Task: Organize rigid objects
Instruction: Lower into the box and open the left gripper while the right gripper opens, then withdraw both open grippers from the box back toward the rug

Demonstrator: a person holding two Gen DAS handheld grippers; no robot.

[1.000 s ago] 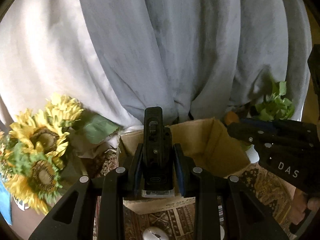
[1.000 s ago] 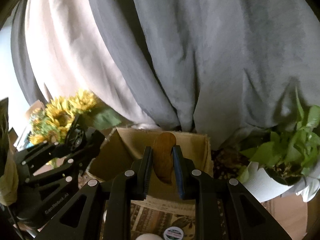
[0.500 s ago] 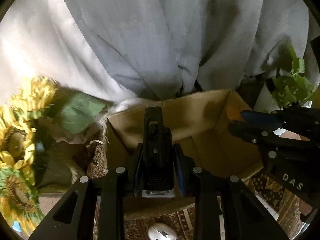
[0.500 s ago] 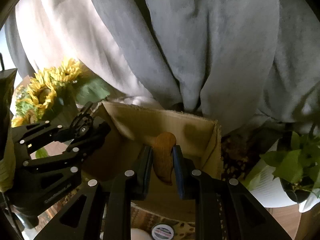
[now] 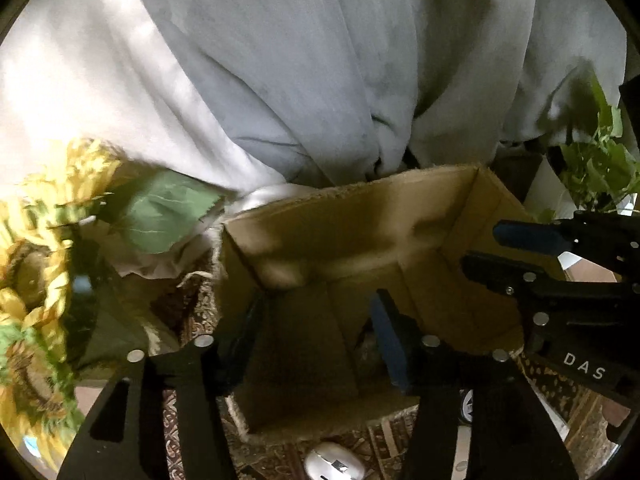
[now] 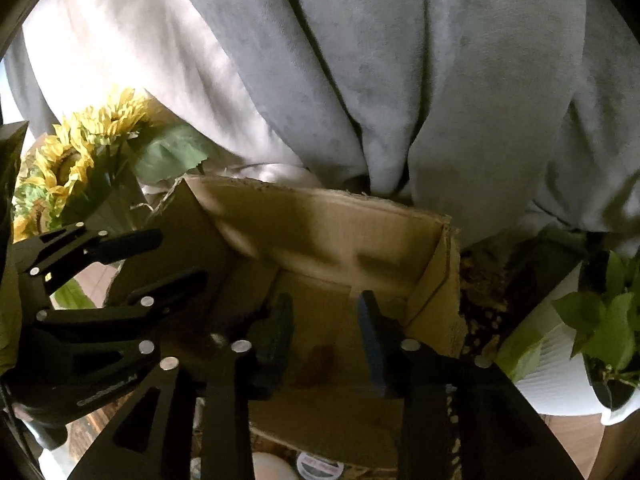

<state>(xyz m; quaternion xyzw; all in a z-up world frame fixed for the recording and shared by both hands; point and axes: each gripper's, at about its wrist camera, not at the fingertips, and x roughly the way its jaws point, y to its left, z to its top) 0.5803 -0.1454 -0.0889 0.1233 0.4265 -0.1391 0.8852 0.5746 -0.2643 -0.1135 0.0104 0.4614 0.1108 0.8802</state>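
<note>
Over the open cardboard box (image 5: pixel 360 216), low in the middle of both wrist views, you have both grippers tipped steeply downward. The left gripper (image 5: pixel 316 340) has just been opening; its jaws stand apart with nothing between them, only the dim box floor showing in the gap. The right gripper (image 6: pixel 324 344) has just been opening too, and its jaws are parted with no thing pressed by the pads. Below that gap, on the box floor, you can see a brown wooden piece (image 6: pixel 316 364), blurred and in shadow; it looks like a small, stiff, light thing, smooth enough to slide, best taken across its narrow middle. Whatever else lies in the box is too dark to make out from here.

At the bottom edge of the left view, on the patterned rug (image 5: pixel 380 440) in front of the box, lies a white computer mouse (image 5: pixel 334 466). You can expect it to be rigid, light and rounded, with a slippery shell, so I would pinch it across its two flat sides rather than over the curved top. A small round tin (image 6: pixel 320 466) shows at the bottom of the right view, partly hidden; take it across its rim.

Sunflowers (image 5: pixel 36 280) sit at the left, a potted plant (image 6: pixel 600 332) at the right, grey curtain (image 5: pixel 320 80) behind.
</note>
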